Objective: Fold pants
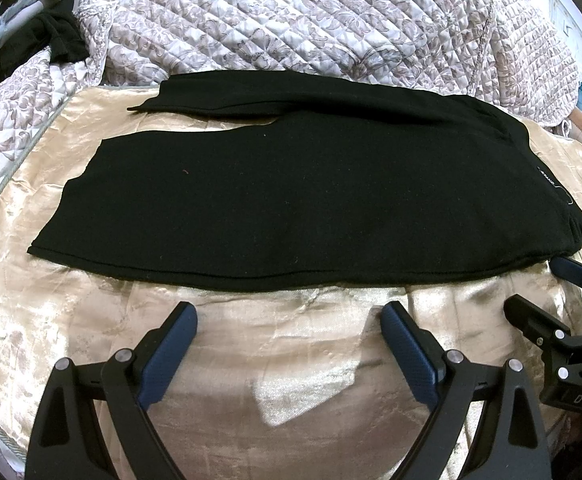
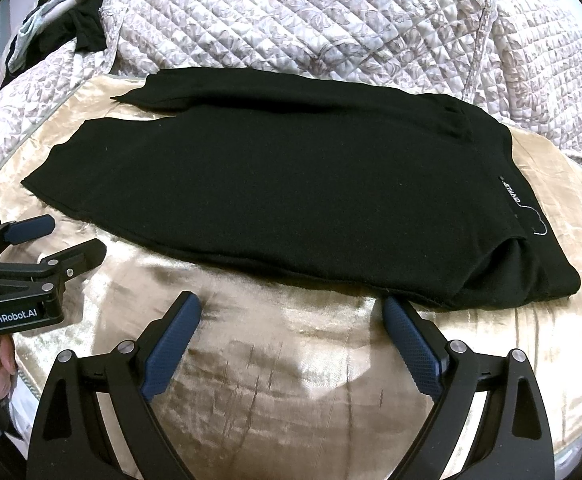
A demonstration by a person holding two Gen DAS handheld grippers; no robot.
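Observation:
Black pants lie flat on a golden satin cloth, legs to the left, waistband with a small white label to the right. They also show in the right wrist view. My left gripper is open and empty, just short of the pants' near edge at mid-leg. My right gripper is open and empty, near the front edge by the waistband corner. Each gripper shows in the other's view: the right one at the waist corner, the left one at the leg hem.
A quilted floral bedspread is heaped behind the pants. Dark clothing and a pale garment lie at the far left. The satin cloth spreads in front of the pants.

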